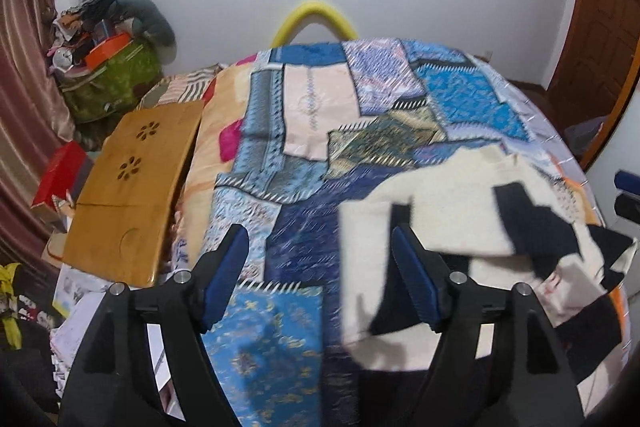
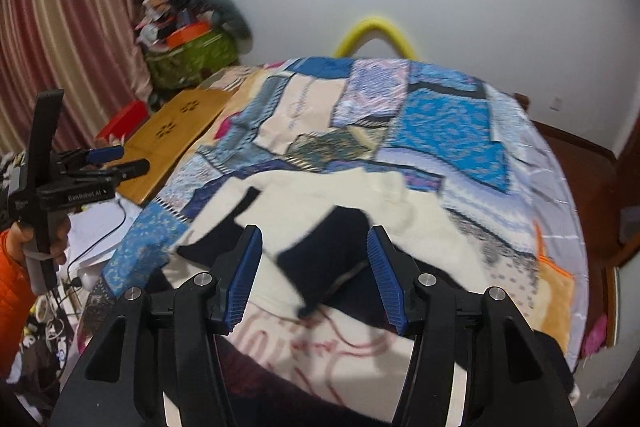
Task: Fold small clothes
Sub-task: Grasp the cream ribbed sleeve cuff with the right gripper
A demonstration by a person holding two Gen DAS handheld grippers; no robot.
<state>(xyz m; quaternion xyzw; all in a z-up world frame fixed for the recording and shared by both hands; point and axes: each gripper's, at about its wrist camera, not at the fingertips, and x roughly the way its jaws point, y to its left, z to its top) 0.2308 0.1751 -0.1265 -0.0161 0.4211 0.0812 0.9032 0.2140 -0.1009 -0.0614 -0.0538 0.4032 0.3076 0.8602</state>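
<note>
While both tools hung open and empty, the cream-and-black garment (image 2: pixel 320 203) lay on the bed (image 2: pixel 440 115) straight ahead of your right tool (image 2: pixel 315 279) (the nearer one), and off to the right of your left tool (image 1: pixel 320 279).

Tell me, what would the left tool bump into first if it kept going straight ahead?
Probably the patchwork blanket on the bed. The left tool is open with nothing between its fingers, and points down at blue patches just left of the cream and black garment. Depth is hard to judge.
</note>
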